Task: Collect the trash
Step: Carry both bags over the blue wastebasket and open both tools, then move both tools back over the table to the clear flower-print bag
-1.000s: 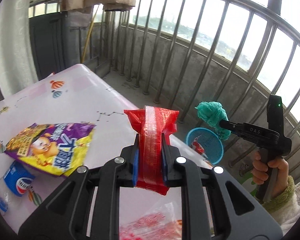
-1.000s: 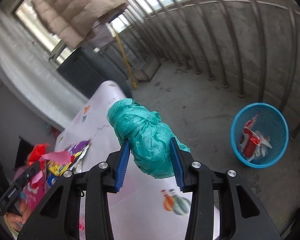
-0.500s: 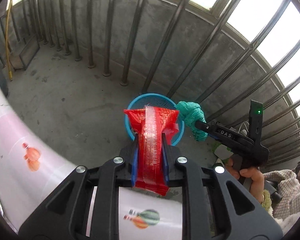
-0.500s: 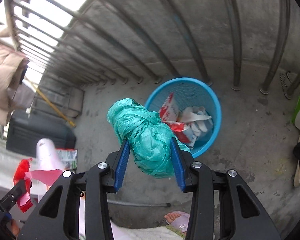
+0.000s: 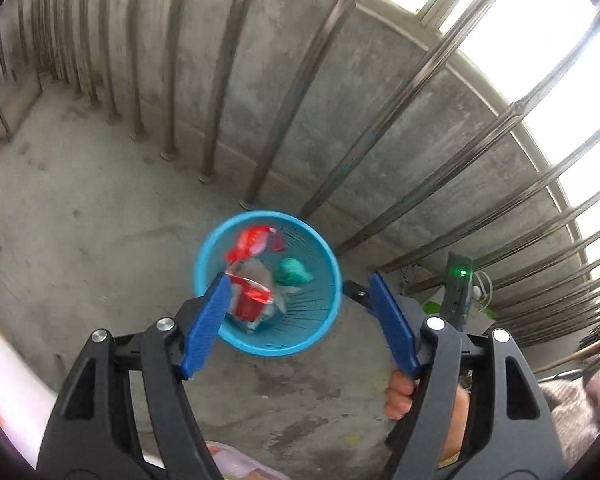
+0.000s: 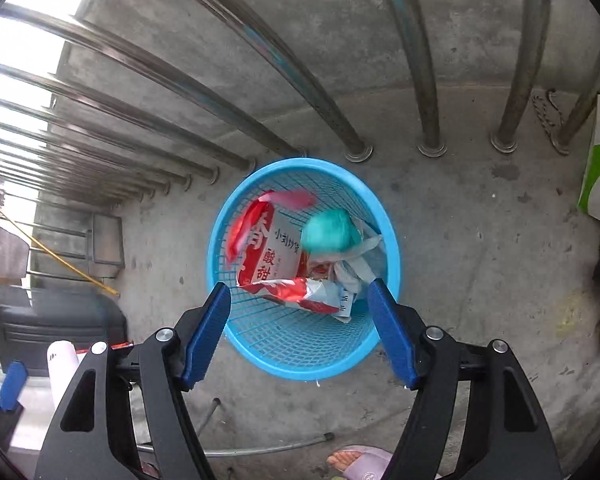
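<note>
With both sets of jaws just sprung wide and nothing between them, the left gripper and right gripper hang over the blue basket on the concrete floor; red wrapper and green bag are inside it.

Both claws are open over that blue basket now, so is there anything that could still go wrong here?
A few things, perhaps. The green bag and red wrapper look blurred, apparently still falling, so a light piece might drift past the blue basket. The basket looks light and stands close by the railing bars, so a bump from the left gripper or right gripper could tip it. A sandalled foot is close below.
</note>
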### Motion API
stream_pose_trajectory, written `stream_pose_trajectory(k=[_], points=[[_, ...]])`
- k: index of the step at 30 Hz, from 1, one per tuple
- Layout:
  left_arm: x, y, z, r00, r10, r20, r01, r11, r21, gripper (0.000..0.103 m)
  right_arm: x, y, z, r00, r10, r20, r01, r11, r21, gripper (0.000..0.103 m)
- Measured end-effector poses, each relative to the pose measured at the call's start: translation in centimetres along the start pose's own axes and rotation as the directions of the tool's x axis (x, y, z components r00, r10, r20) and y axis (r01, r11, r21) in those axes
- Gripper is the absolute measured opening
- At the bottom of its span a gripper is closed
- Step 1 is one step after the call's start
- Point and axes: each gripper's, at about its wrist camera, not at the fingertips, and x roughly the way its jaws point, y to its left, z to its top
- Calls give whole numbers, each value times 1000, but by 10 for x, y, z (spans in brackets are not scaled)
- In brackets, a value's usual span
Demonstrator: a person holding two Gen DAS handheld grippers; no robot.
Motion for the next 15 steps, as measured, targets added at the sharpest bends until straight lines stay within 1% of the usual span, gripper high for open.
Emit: stream_pose_trajectory(k=[3, 4, 8, 12, 14, 15], points=[[-33, 5, -5, 998, 15, 59, -16, 1000, 19, 68, -10, 5, -7, 1000, 14, 11, -13, 999, -47, 69], [-46, 7, -7, 997, 12, 78, -13, 1000, 14, 68, -13, 10, -8, 1000, 15, 14, -14, 998, -63, 69], [-94, 15, -20, 989, -10, 150, 12, 1000, -16, 69, -42, 31, -19, 996, 67, 56, -59, 990, -130, 69], [-154, 24, -47, 972, -21, 232, 29, 999, -28, 69, -74, 53, -30, 987, 136, 88, -116, 972, -202, 69], [-179, 29, -65, 964, 1, 266, 7, 999, -33, 69, -87, 63, -36, 981, 166, 97, -137, 959, -248, 69], [-193, 34, -77, 960, 18, 280, -7, 999, -42, 71, -89, 67, -37, 980, 178, 88, -150, 953, -263, 69]])
